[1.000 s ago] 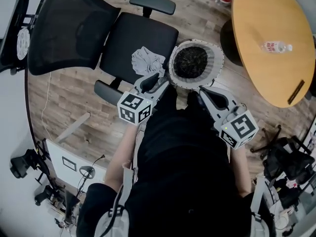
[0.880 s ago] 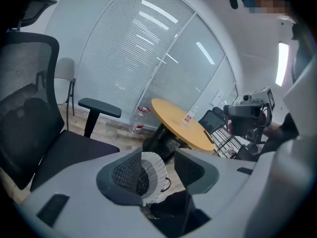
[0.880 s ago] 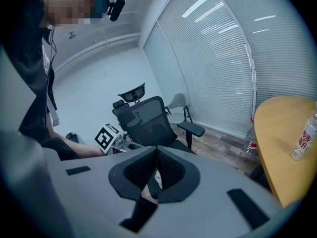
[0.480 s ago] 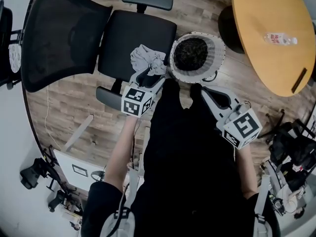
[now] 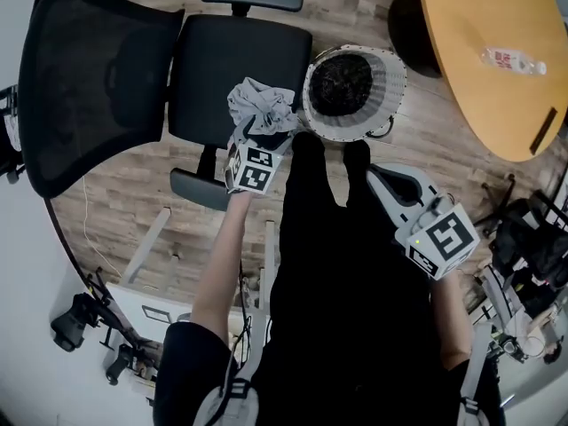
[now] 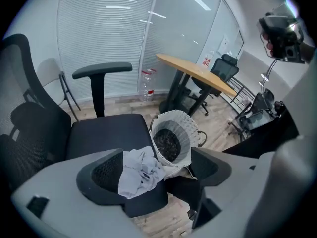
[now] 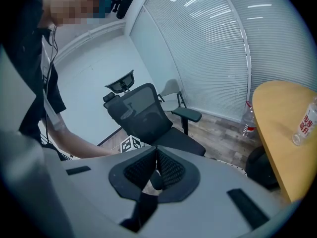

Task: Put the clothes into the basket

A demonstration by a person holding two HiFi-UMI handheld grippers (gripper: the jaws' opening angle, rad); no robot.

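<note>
Chair [image 5: 222, 69], black, mesh back, stands on the wood floor well left of the tabletop's left edge. Its seat is bare except at the front right corner.

Grey cloth [image 5: 259, 109] lies crumpled on that front right corner of the seat, not in the basket. It is apart from the tabletop, with the basket between it and the table's left edge.

Left gripper [image 6: 157, 158] is held low over the seat corner, at the cloth. Jaws stand wide apart. In the left gripper view the cloth lies in the gap, bunched against the left pad and clear of the right one. Not clamped.

Basket [image 5: 390, 87], white woven wall with a dark inside, sits on the floor just right of the chair seat, close under the tabletop's left edge. From above it looks upright, and something dark lies at its bottom. What that is cannot be told.

Right gripper [image 7: 154, 170] is held back by the person's body, nearer than the basket and off the table's near left edge. Jaws are closed together, pad against pad, with nothing between them.

Table [image 5: 488, 87], orange top with a rounded edge, takes the upper right. Clear bottle [image 5: 513, 60] lies on its side toward the tabletop's right edge.
</note>
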